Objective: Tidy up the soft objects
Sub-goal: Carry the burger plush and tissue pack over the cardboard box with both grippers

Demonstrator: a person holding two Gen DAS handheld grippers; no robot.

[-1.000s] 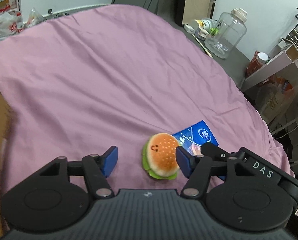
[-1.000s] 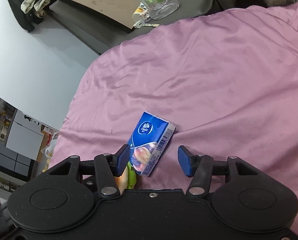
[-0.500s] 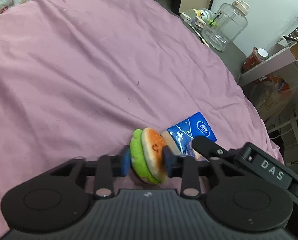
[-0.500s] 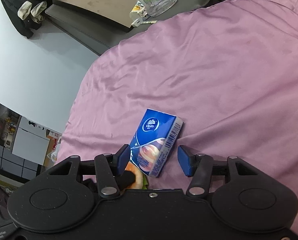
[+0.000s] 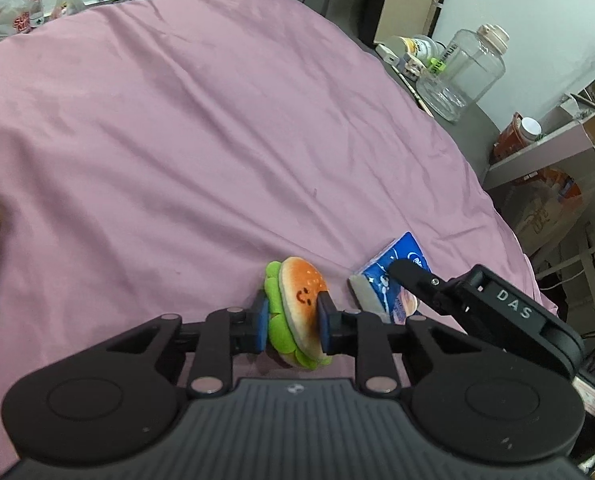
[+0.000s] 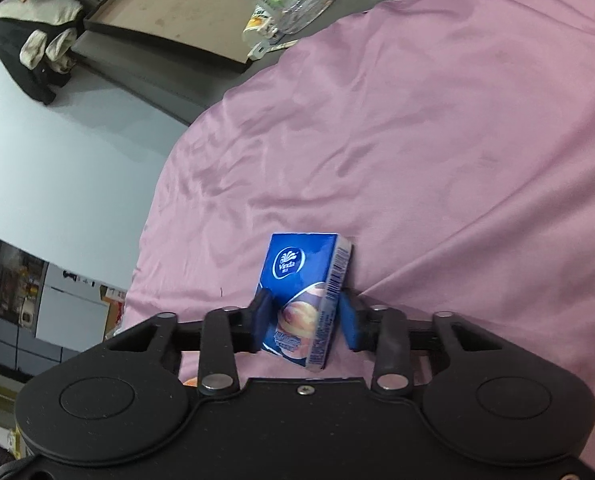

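Showing plush burger (image 5: 297, 312) — left wrist only

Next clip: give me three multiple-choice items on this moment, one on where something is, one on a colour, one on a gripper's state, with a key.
1. Where is the burger toy?
A. Between the left gripper's fingers
B. Inside the glass jar
C. On the shelf

2. What colour is the sheet under everything?
A. Green
B. Pink
C. White

3. What is the right gripper doing?
A. Wide open over bare cloth
B. Shut on a bottle
C. Shut on the tissue pack

Key: 1 A, blue pads press both faces of the toy; 2 B, pink cloth fills both views; 3 C, both pads touch the pack's sides.
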